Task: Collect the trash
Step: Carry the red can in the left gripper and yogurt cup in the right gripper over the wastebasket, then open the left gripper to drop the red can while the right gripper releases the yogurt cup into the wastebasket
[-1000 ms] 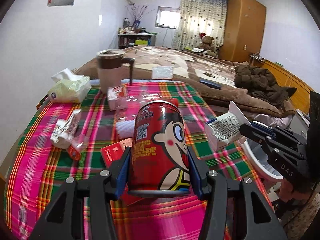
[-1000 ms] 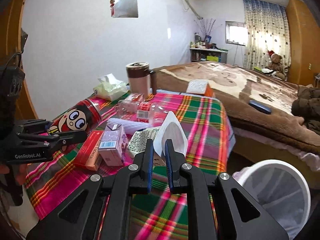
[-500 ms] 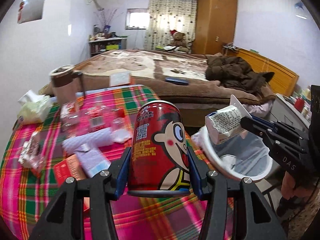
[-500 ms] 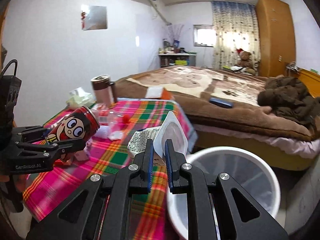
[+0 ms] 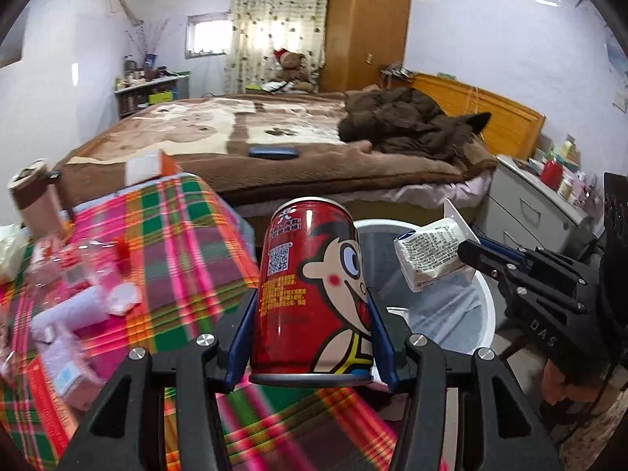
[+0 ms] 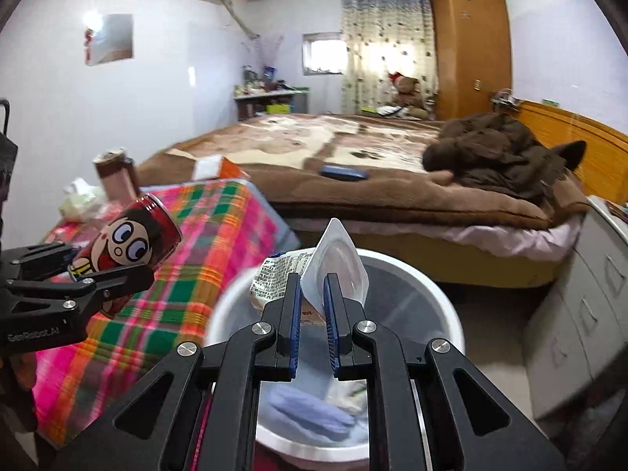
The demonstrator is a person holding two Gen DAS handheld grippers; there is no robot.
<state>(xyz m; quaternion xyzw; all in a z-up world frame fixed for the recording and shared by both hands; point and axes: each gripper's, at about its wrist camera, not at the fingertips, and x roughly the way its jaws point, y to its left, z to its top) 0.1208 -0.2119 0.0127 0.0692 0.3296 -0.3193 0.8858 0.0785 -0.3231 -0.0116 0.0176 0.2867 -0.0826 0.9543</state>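
Above the white trash bin [image 6: 451, 325], we find the right gripper [image 6: 312, 298] clamped narrow on a crumpled white yogurt cup [image 6: 337, 263], pinched by its flat lid flange with the printed body hanging to the left of the fingers. We judge this cup well placed for release: the bin's mouth lies directly beneath it, with trash already at the bottom.

Our main concern is the left gripper [image 5: 310, 337], which grips a red cartoon drink can [image 5: 312, 286] upright between its blue pads. From the left wrist view the can appears over the corner of the plaid tablecloth [image 5: 176, 243], with the bin's rim [image 5: 486, 314] partly behind it; we cannot tell whether it clears the table edge. Released now, it may strike the table or the rim and roll to the floor.

A second risk: both grippers converge on one opening and may collide. Loose wrappers [image 5: 78, 314] on the cloth are not yet collected.
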